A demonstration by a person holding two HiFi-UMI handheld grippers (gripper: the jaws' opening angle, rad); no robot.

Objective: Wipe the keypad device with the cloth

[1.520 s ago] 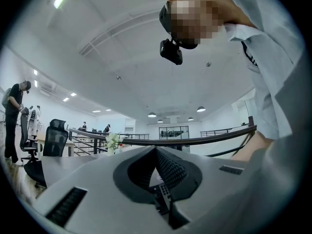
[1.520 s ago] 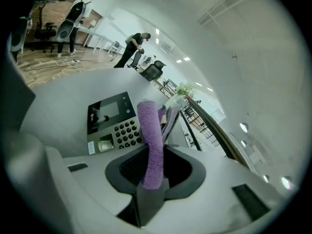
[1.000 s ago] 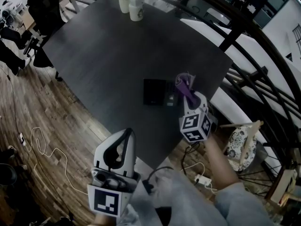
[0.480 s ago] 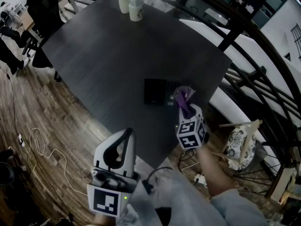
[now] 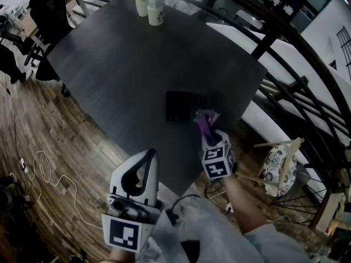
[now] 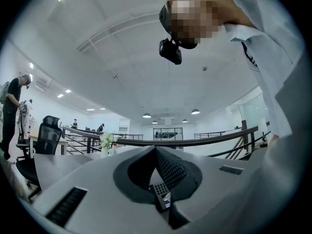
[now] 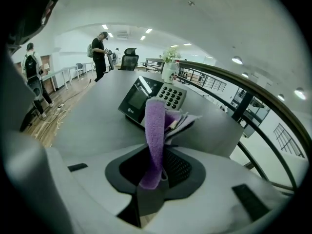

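Right tool (image 7: 155,173) is clamped on the purple cloth (image 7: 156,130), held up right beside the keypad device (image 5: 182,106) at mid-frame on the dark counter (image 5: 137,53). Left tool (image 5: 147,156) hangs at lower left, jaws pressed together, nothing between them.

A vase of white flowers (image 5: 141,3) and a white container (image 5: 156,15) stand side by side at the dark table's (image 5: 126,64) far corner. A white cable (image 5: 46,171) loops across the wooden floor (image 5: 60,130) beside it.
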